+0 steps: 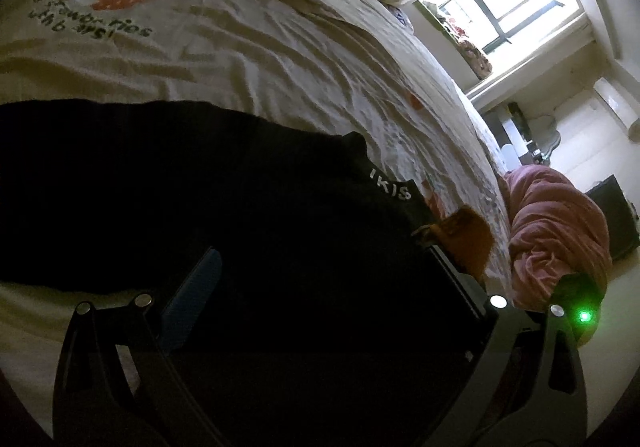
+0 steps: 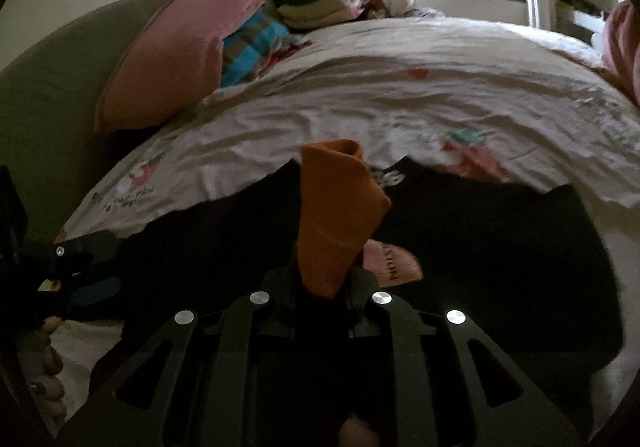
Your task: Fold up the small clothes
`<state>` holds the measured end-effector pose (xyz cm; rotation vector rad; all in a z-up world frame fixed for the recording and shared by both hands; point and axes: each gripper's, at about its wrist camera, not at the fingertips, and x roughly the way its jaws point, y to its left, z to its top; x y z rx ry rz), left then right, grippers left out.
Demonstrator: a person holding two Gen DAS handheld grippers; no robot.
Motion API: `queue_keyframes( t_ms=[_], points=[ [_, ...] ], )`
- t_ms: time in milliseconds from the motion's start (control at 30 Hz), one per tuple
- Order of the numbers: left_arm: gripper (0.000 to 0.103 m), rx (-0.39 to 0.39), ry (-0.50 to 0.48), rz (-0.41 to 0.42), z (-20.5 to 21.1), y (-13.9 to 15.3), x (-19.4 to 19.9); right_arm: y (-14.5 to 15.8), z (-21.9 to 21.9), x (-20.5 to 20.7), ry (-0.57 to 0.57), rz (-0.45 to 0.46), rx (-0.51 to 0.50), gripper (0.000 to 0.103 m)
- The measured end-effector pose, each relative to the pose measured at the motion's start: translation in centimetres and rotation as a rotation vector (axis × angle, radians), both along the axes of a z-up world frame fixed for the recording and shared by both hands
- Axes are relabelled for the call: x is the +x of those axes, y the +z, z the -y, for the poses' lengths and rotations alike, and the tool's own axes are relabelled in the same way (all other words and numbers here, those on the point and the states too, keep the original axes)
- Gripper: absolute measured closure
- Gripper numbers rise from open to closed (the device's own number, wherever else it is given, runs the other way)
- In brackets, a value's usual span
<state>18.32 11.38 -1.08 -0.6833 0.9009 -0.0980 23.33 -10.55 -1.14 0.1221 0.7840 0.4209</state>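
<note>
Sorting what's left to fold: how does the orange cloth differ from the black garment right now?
The orange cloth is small and bright; the black garment is much larger and dark. The orange cloth is lifted, pinched in the right tongs; the black garment lies spread on the bedsheet. The black garment carries white lettering; the orange cloth looks plain. Both are soft fabric pieces.

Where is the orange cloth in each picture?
Left wrist view: the orange cloth peeks out low and right of middle, past the black garment's edge.
Right wrist view: the orange cloth stands up in the middle, pinched in the right claw.
Shared landmark: the strawberry bedsheet lies behind it in both.
</note>
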Motion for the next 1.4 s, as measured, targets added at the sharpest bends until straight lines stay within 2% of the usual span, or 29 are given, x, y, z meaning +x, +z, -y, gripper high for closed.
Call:
queue_keyframes(
  t_ms=[67, 133, 233, 300, 367, 533, 700, 733, 767, 800, 900, 967, 1033, 1267, 1400],
  points=[
    [0.010, 0.001, -0.004, -0.005, 0.2, -0.3, 0.1, -0.3, -0.3, -0.1, 0.030, -0.018, 0.021, 0.079],
    [0.010, 0.001, -0.014, -0.011, 0.5, -0.5, 0.1, -0.2, -0.2, -0.6, 0.065, -0.043, 0.063, 0.066],
    [0.015, 0.004, -0.035, -0.018, 1.3, -1.0, 0.3, 0.9, 0.7, -1.7, 0.093, -0.036, 0.126, 0.056],
    [0.022, 0.007, -0.055, -0.021, 2.0, -1.4, 0.5, 1.8, 1.5, -2.4, 0.100, -0.020, 0.141, 0.056],
    [0.037, 0.010, -0.086, -0.029, 3.0, -1.8, 0.6, 2.7, 2.5, -3.1, 0.100, 0.006, 0.159, 0.055],
    [0.050, 0.009, -0.146, -0.070, 5.3, -3.4, 1.4, 3.4, 5.4, -3.9, 0.042, 0.026, 0.147, 0.055],
    [0.055, 0.015, -0.185, -0.099, 7.4, -4.3, 2.3, 2.9, 8.6, -4.3, -0.040, 0.003, 0.159, 0.055],
    [0.062, 0.020, -0.190, -0.101, 7.8, -4.5, 2.5, 2.9, 9.2, -4.3, -0.056, 0.000, 0.160, 0.055],
    [0.074, 0.027, -0.194, -0.105, 8.1, -4.6, 2.7, 2.9, 9.7, -4.3, -0.069, 0.000, 0.159, 0.055],
    [0.080, 0.021, -0.199, -0.111, 8.4, -4.8, 2.8, 2.9, 10.1, -4.4, -0.077, 0.001, 0.157, 0.054],
    [0.086, 0.049, -0.205, -0.083, 8.8, -4.3, 2.8, 2.9, 11.3, -4.6, -0.105, 0.007, 0.159, 0.054],
    [0.101, 0.065, -0.202, -0.045, 8.8, -3.1, 2.5, 2.9, 12.2, -4.8, -0.125, 0.009, 0.154, 0.054],
    [0.101, 0.056, -0.196, -0.004, 8.6, -1.8, 2.1, 2.9, 12.9, -4.8, -0.145, 0.009, 0.147, 0.055],
    [0.101, 0.138, -0.182, 0.137, 8.1, 3.1, 0.5, 2.8, 14.0, -4.5, -0.187, 0.006, 0.141, 0.055],
    [0.102, 0.192, -0.155, 0.171, 7.1, 4.3, -0.5, 2.6, 13.7, -4.4, -0.189, 0.006, 0.118, 0.055]
  ],
)
